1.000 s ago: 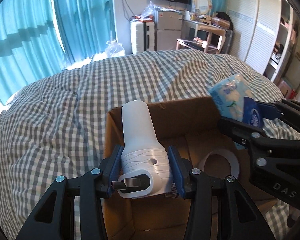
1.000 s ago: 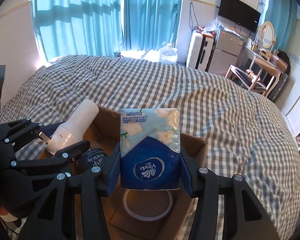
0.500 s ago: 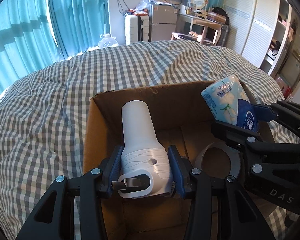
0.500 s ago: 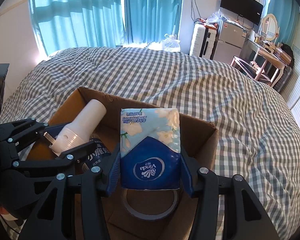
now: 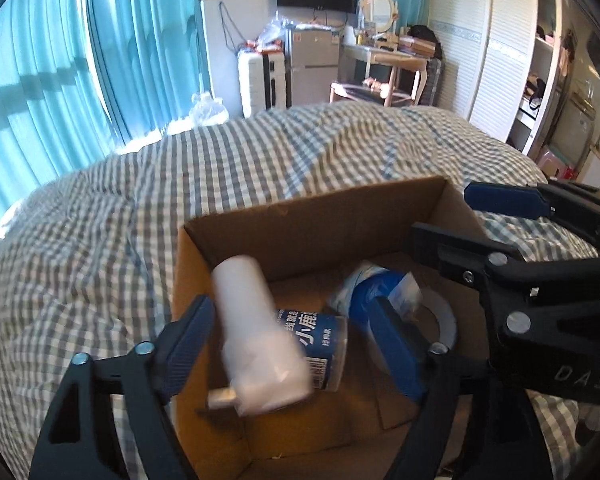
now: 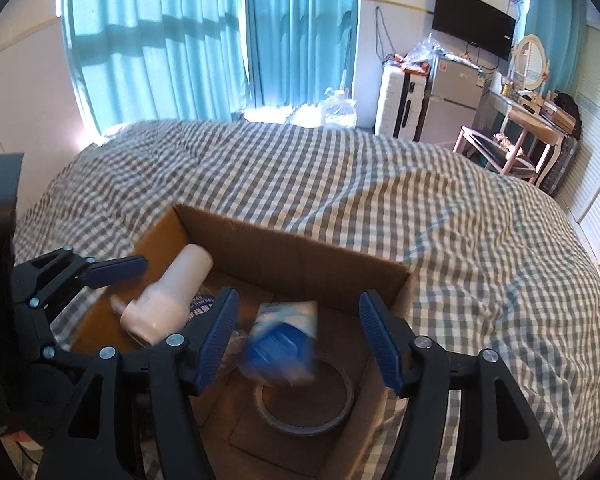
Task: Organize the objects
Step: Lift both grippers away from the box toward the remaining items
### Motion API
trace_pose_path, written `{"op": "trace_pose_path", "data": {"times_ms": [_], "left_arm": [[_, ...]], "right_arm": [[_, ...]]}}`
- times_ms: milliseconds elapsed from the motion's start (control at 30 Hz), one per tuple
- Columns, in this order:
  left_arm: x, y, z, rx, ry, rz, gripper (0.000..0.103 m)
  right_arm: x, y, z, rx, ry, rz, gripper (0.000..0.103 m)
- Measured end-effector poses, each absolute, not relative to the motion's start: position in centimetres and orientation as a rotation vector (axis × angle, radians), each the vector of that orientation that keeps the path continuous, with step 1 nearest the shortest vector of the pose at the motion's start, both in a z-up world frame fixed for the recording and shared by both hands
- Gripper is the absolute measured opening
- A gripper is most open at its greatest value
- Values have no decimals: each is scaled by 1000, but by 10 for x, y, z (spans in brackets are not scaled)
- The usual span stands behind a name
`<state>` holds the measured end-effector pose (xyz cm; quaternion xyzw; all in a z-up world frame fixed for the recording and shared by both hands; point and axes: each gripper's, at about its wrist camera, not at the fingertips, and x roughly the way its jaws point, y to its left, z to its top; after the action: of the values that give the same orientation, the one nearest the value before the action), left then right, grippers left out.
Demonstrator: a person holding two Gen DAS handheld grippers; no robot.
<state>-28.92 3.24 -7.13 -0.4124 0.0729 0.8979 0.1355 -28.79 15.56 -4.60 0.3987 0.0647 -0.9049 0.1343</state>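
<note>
Brown corrugated cardboard box (image 5: 312,216) sits open on the grey-and-white checked bedspread (image 5: 100,240). In the left wrist view, the left gripper (image 5: 296,344) has its jaws spread wide and holds nothing; the white spray bottle (image 5: 256,336) is blurred between the fingers without touching either pad, above the box interior. Beside it lie a blue-labelled container (image 5: 320,344) and the blue-and-white tissue pack (image 5: 380,292), which overlaps a roll of tape (image 5: 444,324) on the box floor. In the right wrist view, the right gripper (image 6: 300,338) is likewise fully open and empty (both blue pads are clear of any object). The tissue pack (image 6: 284,340), blurred, lies inside the box (image 6: 300,252), over the tape roll (image 6: 308,412); the spray bottle (image 6: 168,300) is at the box's left side, near the left gripper (image 6: 100,276).
</note>
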Motion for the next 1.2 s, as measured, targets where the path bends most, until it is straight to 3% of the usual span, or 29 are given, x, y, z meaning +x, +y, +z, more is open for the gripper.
{"op": "trace_pose_path", "data": {"times_ms": [367, 667, 833, 1200], "left_arm": [[-236, 24, 5, -1065, 210, 2725, 92], [-180, 17, 71, -898, 188, 2840, 102], [-152, 13, 91, -858, 156, 2894, 103], [-97, 7, 98, -753, 120, 3050, 103]], "right_arm": [[-231, 172, 32, 980, 154, -2761, 93], [-155, 183, 104, 765, 140, -2856, 99], [-112, 182, 128, 694, 179, -2865, 100], [-57, 193, 121, 653, 217, -2844, 100]]}}
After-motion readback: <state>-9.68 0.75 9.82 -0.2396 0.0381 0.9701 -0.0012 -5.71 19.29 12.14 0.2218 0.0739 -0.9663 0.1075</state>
